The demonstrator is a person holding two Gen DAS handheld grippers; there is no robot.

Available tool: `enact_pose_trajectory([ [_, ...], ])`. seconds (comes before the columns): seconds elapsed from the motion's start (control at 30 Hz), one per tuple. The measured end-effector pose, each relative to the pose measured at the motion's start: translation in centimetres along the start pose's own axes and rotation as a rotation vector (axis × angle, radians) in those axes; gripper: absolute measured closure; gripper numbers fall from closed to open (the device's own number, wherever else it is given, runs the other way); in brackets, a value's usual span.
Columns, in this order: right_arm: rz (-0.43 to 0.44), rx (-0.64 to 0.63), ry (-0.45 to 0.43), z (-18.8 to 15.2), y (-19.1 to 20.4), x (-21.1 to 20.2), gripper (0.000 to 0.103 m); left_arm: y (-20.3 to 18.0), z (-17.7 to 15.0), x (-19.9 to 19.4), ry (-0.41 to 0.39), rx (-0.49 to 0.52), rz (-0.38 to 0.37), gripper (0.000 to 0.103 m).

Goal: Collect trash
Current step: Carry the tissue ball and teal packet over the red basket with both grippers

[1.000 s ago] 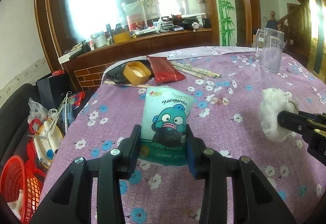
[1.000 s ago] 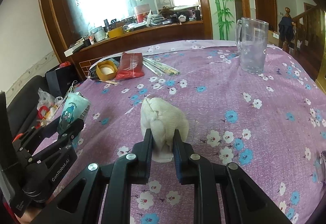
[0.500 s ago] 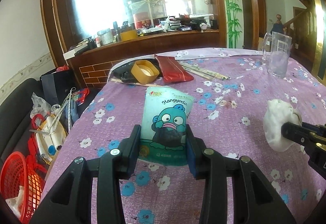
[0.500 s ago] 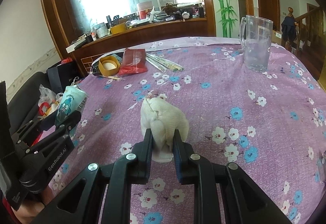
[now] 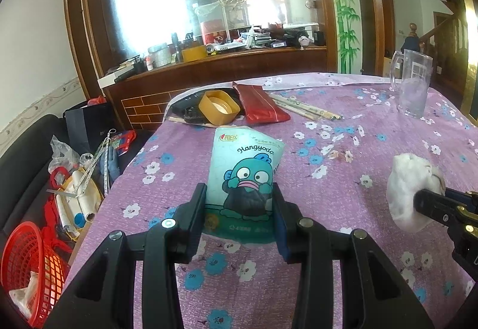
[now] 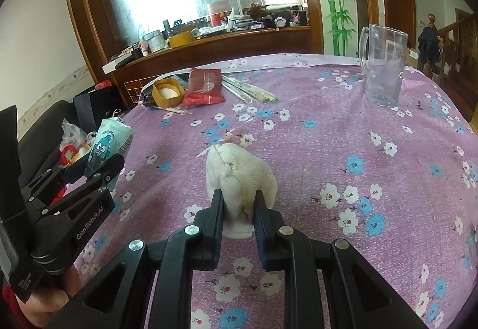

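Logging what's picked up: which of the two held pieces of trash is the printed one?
The teal cartoon packet in the left gripper; the right gripper holds a plain white wad.

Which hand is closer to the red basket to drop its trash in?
Probably the left. The left gripper, clamped on the cartoon packet, sits nearer the red basket at the table's left edge.

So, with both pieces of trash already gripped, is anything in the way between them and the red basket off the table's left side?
Nothing visible blocks it. The left tongs hold the cartoon packet, the right tongs the white wad. The red basket sits low beside the table edge, its opening uncovered.
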State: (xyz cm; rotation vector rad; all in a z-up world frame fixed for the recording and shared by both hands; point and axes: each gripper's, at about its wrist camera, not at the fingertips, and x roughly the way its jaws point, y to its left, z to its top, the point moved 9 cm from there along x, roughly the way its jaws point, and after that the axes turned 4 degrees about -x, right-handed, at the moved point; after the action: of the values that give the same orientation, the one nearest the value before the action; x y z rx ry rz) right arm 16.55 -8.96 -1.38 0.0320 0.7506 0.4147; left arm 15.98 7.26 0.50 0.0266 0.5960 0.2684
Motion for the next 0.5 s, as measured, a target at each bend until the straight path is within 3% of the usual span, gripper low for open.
enact_pose_trajectory([
  [0.5,0.000,-0.020,-0.015,0.03,0.62,-0.31,0.082,0.09,0.60,-0.91,-0.045,0.003,0.025,0.064],
])
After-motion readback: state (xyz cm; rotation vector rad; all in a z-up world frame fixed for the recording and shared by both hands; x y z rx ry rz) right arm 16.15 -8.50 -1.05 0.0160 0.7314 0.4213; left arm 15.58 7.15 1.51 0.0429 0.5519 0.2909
